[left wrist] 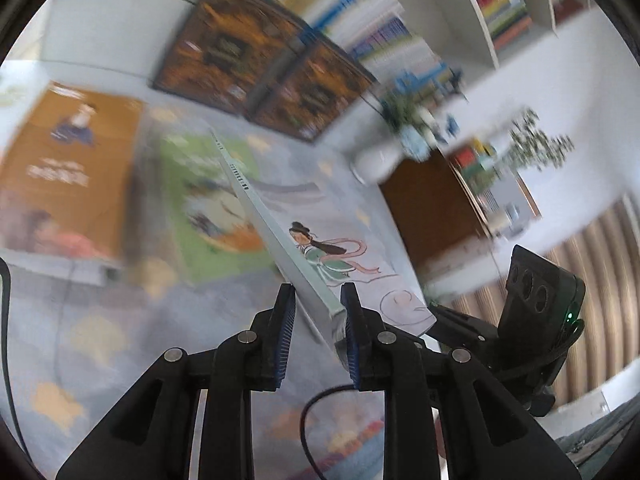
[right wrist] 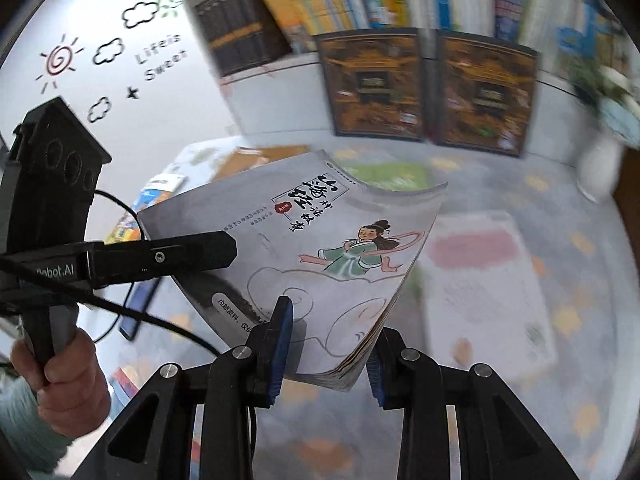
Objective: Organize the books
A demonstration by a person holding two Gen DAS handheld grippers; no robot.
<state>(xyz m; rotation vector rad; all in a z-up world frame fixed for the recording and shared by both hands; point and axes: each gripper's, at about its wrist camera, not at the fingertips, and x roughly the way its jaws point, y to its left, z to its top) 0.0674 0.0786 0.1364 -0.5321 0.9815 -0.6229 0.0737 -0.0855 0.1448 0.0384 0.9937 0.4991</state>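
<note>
A grey picture book (right wrist: 320, 240) with a drawn girl in green on its cover is held in the air over the patterned mat. My left gripper (left wrist: 318, 312) is shut on its spine edge (left wrist: 280, 236); in the right wrist view the left gripper (right wrist: 192, 252) reaches in from the left onto the cover. My right gripper (right wrist: 330, 344) stands around the book's near corner, its jaws apart, and the pages hang between them. Whether the right pads press the book I cannot tell.
Two dark ornate books (right wrist: 372, 84) (right wrist: 484, 96) lean upright against the white bookcase (right wrist: 260, 92). An orange book (left wrist: 68, 172) and a green book (left wrist: 208, 200) lie on the mat. A white book (right wrist: 484, 292) lies at right. A white vase (right wrist: 600, 172) stands at far right.
</note>
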